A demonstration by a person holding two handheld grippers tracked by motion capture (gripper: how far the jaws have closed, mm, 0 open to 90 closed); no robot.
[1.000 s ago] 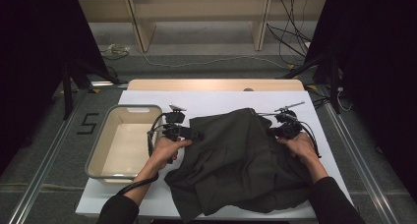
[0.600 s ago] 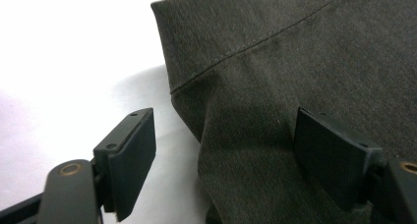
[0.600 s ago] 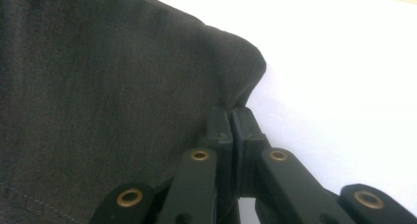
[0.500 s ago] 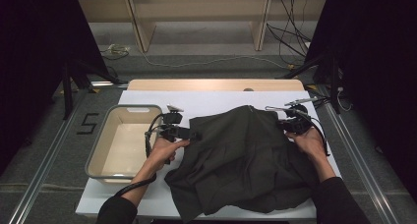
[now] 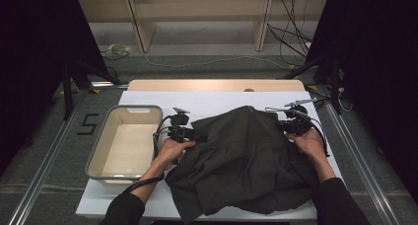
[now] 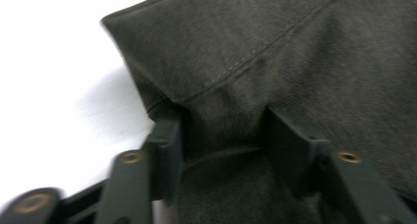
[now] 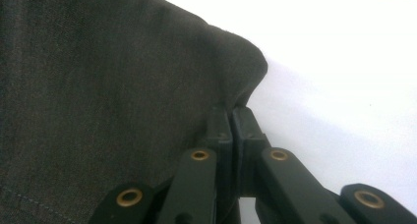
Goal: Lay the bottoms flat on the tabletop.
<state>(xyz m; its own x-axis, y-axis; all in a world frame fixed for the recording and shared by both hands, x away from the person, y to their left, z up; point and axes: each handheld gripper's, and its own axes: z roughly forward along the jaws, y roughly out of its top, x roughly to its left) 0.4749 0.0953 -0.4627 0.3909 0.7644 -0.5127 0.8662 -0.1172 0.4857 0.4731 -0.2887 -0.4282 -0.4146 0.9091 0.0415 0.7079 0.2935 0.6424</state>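
Dark olive garment [image 5: 246, 161], beige bin [image 5: 123, 151], white tabletop [image 5: 217, 101].

"5" on the floor [image 5: 88, 124]

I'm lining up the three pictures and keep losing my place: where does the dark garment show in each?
High view: dark garment spread mid-table, right of the bin.
Left gripper view: it fills the upper right, bunched between the jaws.
Right gripper view: it fills the left, edge pinched.
Shared landmark: white table cover.
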